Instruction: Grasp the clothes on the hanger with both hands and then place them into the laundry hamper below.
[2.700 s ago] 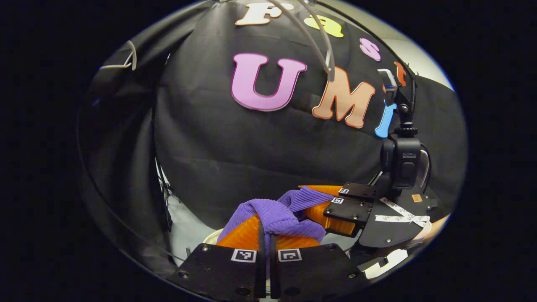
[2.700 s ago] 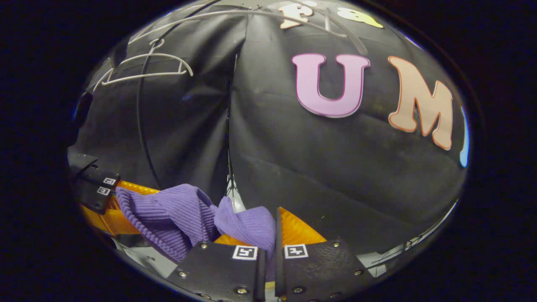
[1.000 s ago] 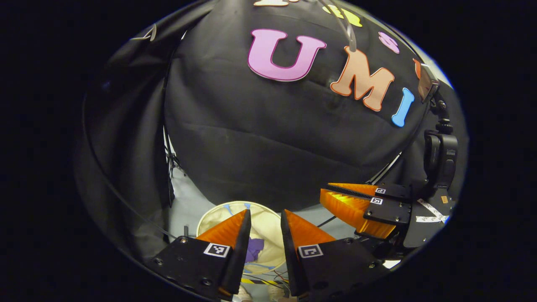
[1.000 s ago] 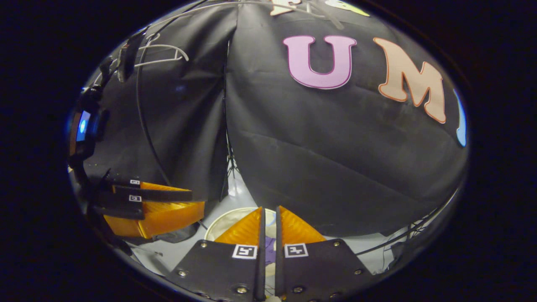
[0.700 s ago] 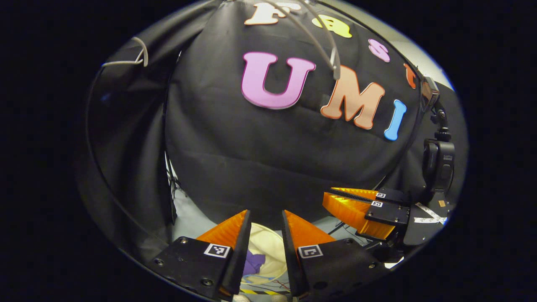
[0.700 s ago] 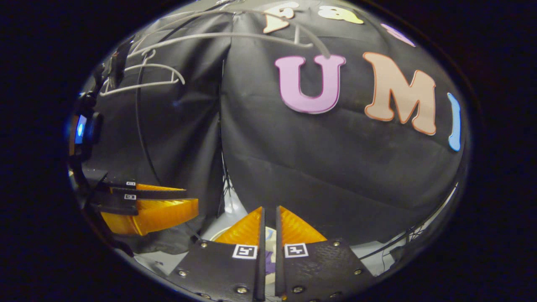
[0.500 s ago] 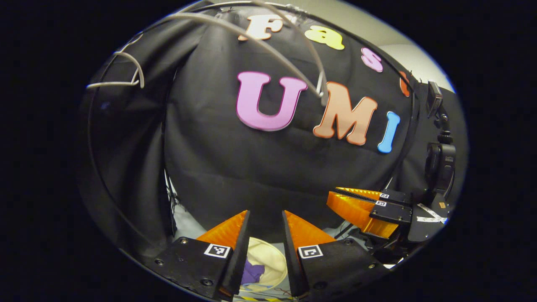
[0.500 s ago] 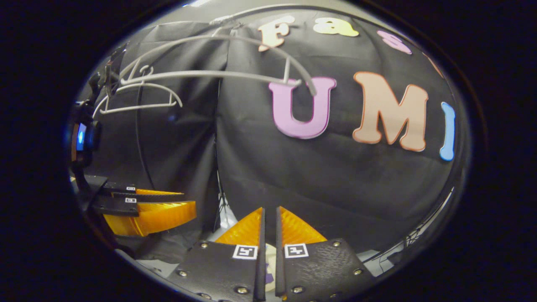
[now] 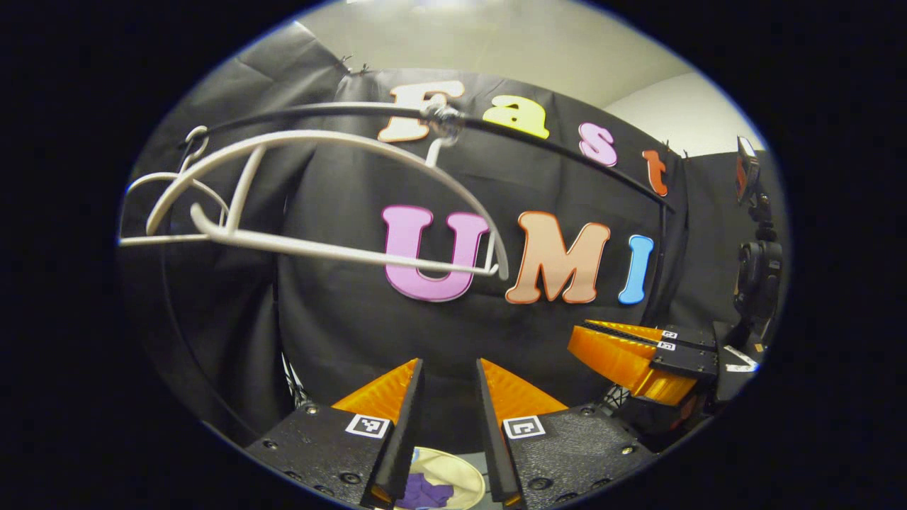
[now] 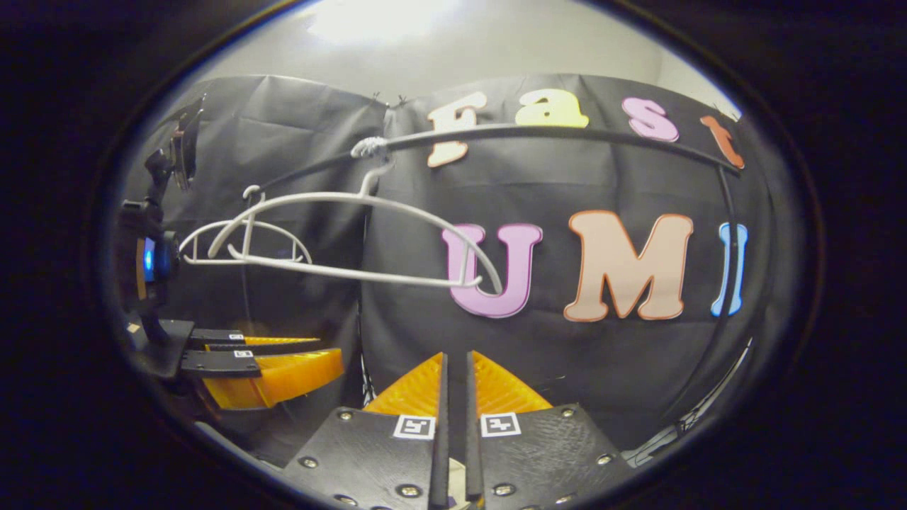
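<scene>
The purple garment [image 9: 424, 490] lies crumpled in the cream laundry hamper [image 9: 469, 483], far below, seen between my left gripper's fingers. My left gripper [image 9: 449, 363] is open and holds nothing; in the right gripper view it sits at the lower left [image 10: 331, 350]. My right gripper [image 10: 456, 354] is shut to a thin slit with nothing in it, and it shows at the right of the left gripper view [image 9: 577, 334]. A bare white hanger [image 9: 333, 249] [image 10: 354, 272] hangs on the black rail [image 9: 567, 152] above and ahead of both grippers.
A second bare white hanger [image 10: 283, 237] hangs farther left on the same rail [image 10: 567, 131]. The black cloth wall closes the space behind. A sliver of cream hamper [image 10: 458, 489] shows under my right gripper's fingers.
Earlier both grippers were shut on the purple garment; it now lies in the hamper. Since a second ago both grippers have risen and tilted up, bringing the rail and hangers into view.
</scene>
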